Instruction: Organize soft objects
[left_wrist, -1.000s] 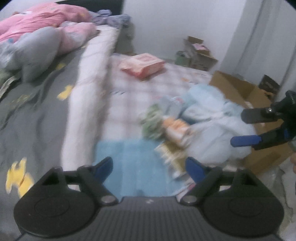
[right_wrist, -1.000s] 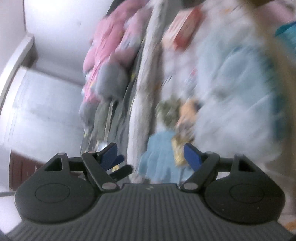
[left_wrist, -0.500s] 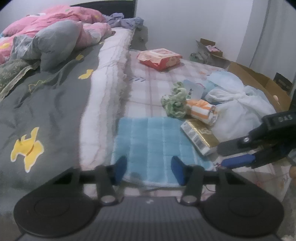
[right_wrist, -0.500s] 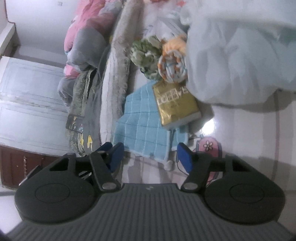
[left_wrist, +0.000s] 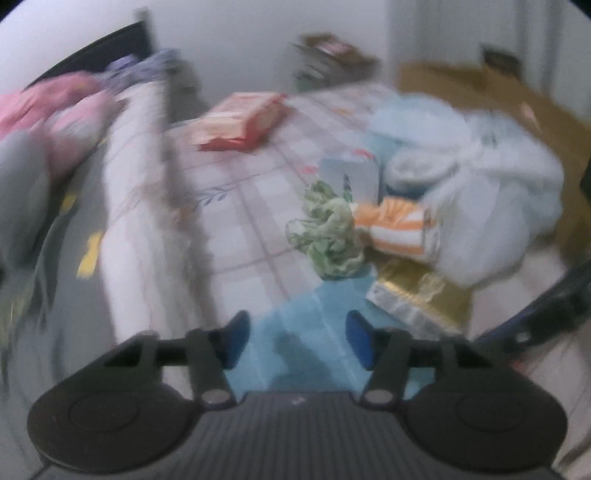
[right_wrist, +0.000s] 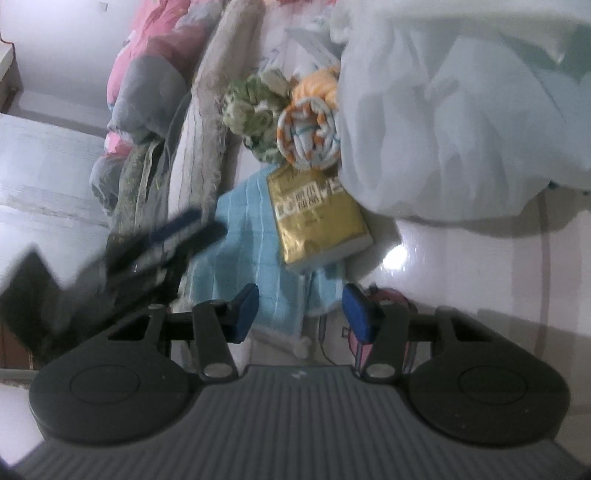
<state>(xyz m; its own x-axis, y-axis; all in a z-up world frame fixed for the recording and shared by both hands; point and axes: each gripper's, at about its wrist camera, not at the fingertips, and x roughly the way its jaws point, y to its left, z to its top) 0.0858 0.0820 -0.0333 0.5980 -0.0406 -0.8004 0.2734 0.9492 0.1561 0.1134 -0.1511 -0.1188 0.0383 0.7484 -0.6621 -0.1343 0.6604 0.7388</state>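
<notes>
Gold packet (right_wrist: 317, 218) lettering sharp right-wrist view; red pack (left_wrist: 240, 122) left-wrist only.

— What do we see around the edges here?

— We see a red and white packet (left_wrist: 240, 122) lying flat on the checked sheet (left_wrist: 258, 221), well apart from the rest. Beside the sheet runs a grey blanket with yellow shapes (left_wrist: 74, 236), and a pale fringed strip (left_wrist: 136, 206) lies between the two.

— And further back?

— We make out a cardboard box (left_wrist: 517, 96) at the far right of the bed, blurred, and smaller boxes (left_wrist: 332, 55) against the white wall (left_wrist: 240, 40). A pink quilt (right_wrist: 162, 40) is bunched at the head of the bed.

— Anything shiny?

— We spot a gold packet (right_wrist: 317, 214) with dark lettering we cannot read.
</notes>
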